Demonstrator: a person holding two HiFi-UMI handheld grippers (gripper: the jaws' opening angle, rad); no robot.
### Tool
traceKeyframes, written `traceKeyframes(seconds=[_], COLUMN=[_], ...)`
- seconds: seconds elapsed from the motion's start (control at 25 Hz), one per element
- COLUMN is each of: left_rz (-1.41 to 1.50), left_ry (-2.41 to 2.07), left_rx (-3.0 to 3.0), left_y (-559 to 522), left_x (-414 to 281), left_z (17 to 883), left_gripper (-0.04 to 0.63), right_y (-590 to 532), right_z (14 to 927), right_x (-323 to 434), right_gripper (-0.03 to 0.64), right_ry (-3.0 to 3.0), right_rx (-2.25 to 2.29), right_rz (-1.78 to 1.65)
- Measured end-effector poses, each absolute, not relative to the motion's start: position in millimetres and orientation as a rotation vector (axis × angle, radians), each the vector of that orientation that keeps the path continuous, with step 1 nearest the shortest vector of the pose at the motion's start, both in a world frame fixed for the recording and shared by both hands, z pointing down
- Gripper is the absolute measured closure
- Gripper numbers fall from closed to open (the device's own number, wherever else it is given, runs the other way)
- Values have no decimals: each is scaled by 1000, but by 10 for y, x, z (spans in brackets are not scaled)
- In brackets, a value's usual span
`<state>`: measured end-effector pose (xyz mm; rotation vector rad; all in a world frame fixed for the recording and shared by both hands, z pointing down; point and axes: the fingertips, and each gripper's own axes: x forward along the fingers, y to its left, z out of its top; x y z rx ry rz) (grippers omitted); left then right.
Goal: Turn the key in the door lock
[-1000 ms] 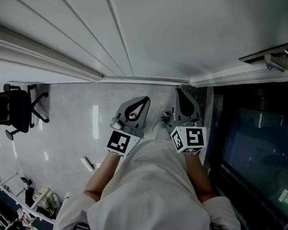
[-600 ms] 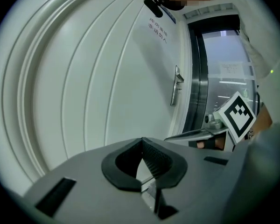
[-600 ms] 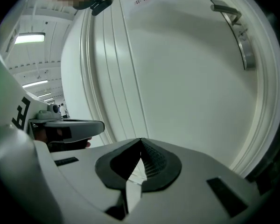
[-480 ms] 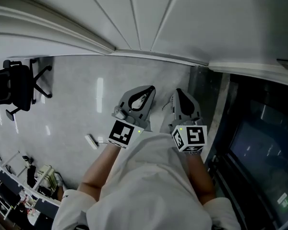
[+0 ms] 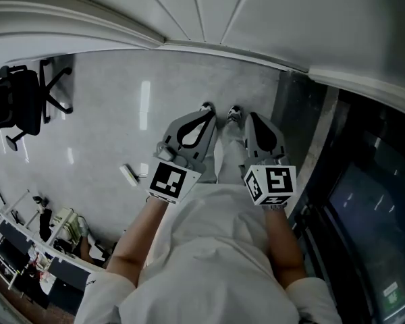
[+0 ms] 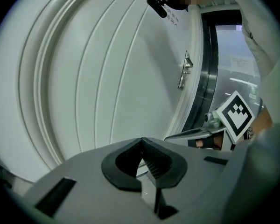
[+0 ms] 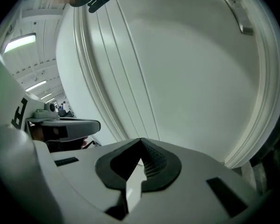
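The left hand-held gripper [image 5: 204,113] and the right hand-held gripper [image 5: 253,120] are both pinched tight, with nothing in them. They hang low in front of the white door [image 5: 310,19]. The door handle [image 6: 185,70] sits high above them. I can't see a key or lock. Shut jaws can't grab a key and may just bump the door.

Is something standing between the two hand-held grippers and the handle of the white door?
Nothing visible does. The left hand-held gripper and right hand-held gripper, both shut and empty, hang low; only air lies between them and the door handle higher up. No key can be made out.
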<state>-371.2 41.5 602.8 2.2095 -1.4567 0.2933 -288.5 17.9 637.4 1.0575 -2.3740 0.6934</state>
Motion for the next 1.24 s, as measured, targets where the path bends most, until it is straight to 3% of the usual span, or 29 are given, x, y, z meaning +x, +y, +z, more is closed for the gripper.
traceKeyframes(seconds=[1.24], left_rz=[302], left_ry=[-1637], left_rx=[1793], left_y=[1418], left_x=[-3279], left_z=[6983], left_gripper=[591], right_y=[922], right_z=[7275], right_x=[-2391], right_gripper=[614], right_ry=[-2280], right_rx=[702], right_rz=[704])
